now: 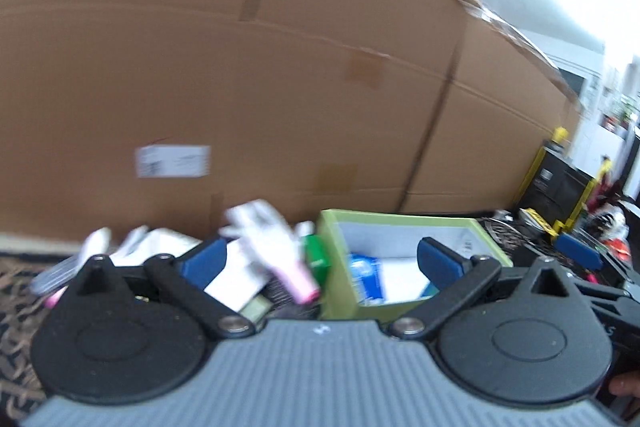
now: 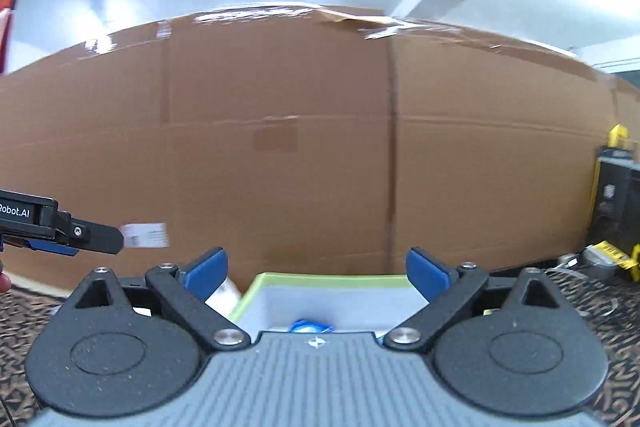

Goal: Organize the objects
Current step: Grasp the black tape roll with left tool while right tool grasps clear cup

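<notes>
Both grippers, left (image 1: 320, 263) and right (image 2: 317, 274), hold jaws wide, empty, above green box (image 1: 404, 219).

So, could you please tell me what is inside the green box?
The green box holds a blue-and-white packet against its white lining. The near wall and the gripper bodies hide the rest of the floor.

Only "Robot.AI" can be read, white on the black body of the left tongs (image 2: 96, 241) (the white label (image 2: 145, 235) on the cardboard box (image 2: 320, 147) is too blurred).
</notes>
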{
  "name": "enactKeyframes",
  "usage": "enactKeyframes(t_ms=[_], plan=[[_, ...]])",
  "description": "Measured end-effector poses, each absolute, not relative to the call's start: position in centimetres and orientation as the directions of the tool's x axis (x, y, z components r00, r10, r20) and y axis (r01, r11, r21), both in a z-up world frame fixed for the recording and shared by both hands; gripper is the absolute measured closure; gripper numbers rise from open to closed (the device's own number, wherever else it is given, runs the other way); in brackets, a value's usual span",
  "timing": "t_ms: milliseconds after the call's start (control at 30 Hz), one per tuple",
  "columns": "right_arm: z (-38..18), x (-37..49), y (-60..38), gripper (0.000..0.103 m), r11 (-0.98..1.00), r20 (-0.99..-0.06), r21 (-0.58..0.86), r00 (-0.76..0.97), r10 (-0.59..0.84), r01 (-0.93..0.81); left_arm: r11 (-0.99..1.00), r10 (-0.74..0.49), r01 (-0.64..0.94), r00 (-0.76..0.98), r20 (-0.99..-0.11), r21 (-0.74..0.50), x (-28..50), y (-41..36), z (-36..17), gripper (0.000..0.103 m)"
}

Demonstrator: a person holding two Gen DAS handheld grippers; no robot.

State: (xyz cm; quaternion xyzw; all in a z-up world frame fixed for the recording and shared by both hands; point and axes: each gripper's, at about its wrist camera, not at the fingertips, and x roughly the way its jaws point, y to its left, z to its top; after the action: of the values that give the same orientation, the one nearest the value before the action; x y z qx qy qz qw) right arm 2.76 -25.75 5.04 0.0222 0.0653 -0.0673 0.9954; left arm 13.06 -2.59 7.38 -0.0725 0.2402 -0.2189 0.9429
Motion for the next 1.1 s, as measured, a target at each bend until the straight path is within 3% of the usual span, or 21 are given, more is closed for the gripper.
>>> enactKeyframes(t_ms=[333,433,700,800,867,933,967,1100], plan=[[0.8,4.3,-20.9,0.004,0.992,-0.309,0.125,0.950,0.035,0.004,0.930,-0.347,0.198,0.757,-0.554,-0.311,11.7,3.9,1.0,0.000],[-1.1,5.5,-19.6,0.008,0.989,-0.369,0.148,0.926,0.077,-0.023,0.929,-0.341,0.167,0.738,-0.583,-0.331,11.0,5.4,-1.0,0.000],[-3.9,10.7,-16.2,0.033,0.995,-0.430,0.057,0.898,0.094,-0.077,0.923,-0.373,0.210,0.690,-0.620,-0.322,9.5,6.4,-3.5,0.002],[-4.4,12.6,-15.3,0.048,0.997,-0.443,0.018,0.893,0.078,-0.078,0.915,-0.398,0.235,0.668,-0.630,-0.329,9.2,5.9,-3.8,0.013],[-4.7,13.3,-15.1,0.071,0.999,-0.447,-0.013,0.894,0.038,-0.049,0.908,-0.416,0.253,0.647,-0.639,-0.335,9.3,5.2,-4.3,0.020],[-4.7,12.9,-15.6,0.078,1.000,-0.444,-0.016,0.896,0.003,-0.011,0.902,-0.431,0.267,0.630,-0.646,-0.340,9.5,4.4,-4.9,0.031],[-4.6,12.7,-16.1,0.084,1.000,-0.440,-0.004,0.898,-0.002,0.000,0.900,-0.435,0.270,0.624,-0.649,-0.343,9.7,4.0,-5.1,0.031],[-4.2,10.9,-18.1,0.093,0.999,-0.425,0.013,0.905,-0.029,0.038,0.899,-0.438,0.274,0.611,-0.660,-0.343,10.7,1.7,-6.0,0.031]])
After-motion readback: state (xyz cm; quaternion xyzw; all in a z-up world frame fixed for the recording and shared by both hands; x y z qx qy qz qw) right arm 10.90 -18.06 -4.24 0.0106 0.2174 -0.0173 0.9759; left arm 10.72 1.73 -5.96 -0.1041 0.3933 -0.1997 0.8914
